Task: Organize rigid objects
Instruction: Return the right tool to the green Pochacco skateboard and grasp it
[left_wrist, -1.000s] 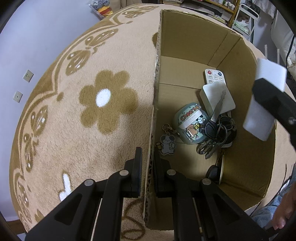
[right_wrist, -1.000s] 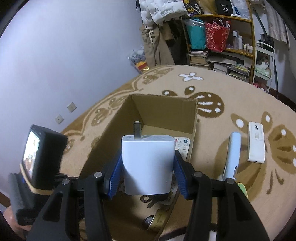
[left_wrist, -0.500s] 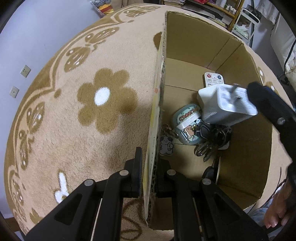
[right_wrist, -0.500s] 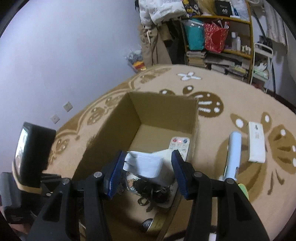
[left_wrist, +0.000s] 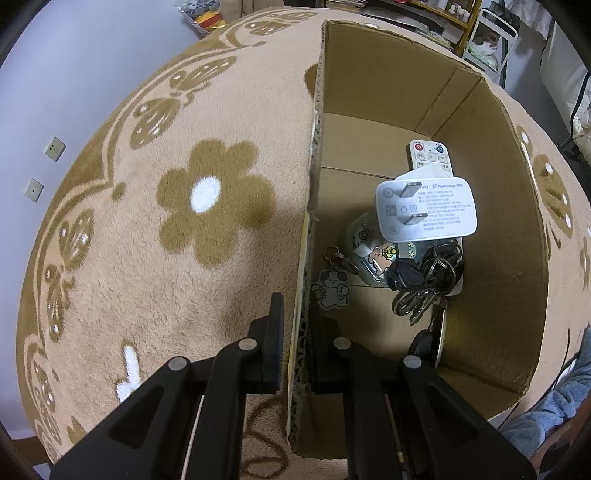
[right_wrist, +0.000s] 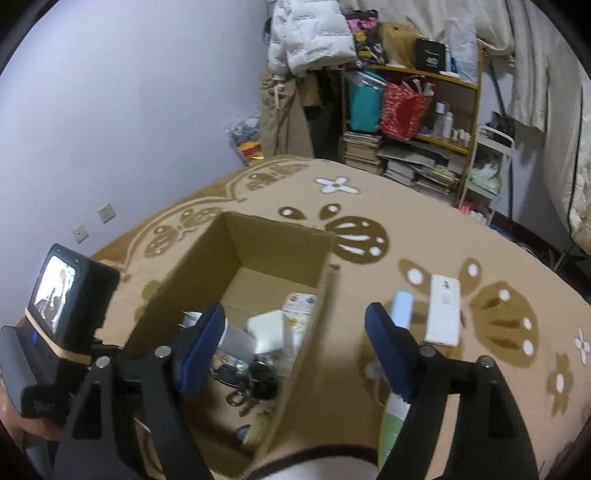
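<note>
A white charger (left_wrist: 424, 210) lies prongs-up inside the open cardboard box (left_wrist: 369, 74), atop keys (left_wrist: 424, 277) and a remote (left_wrist: 430, 153).

The white charger (left_wrist: 424, 208) lies on top of the pile in the box (left_wrist: 517, 258), so it hides most of the little round case (left_wrist: 369, 258) and the near end of the remote (left_wrist: 430, 153) under it. In the right wrist view the things in the box look smeared, and the keys (right_wrist: 247, 380) are only a dark blur there. The green tube (right_wrist: 393, 421) on the rug is partly hidden behind the right claw (right_wrist: 295, 345), and the tiny words on the charger are too small to read.
</note>
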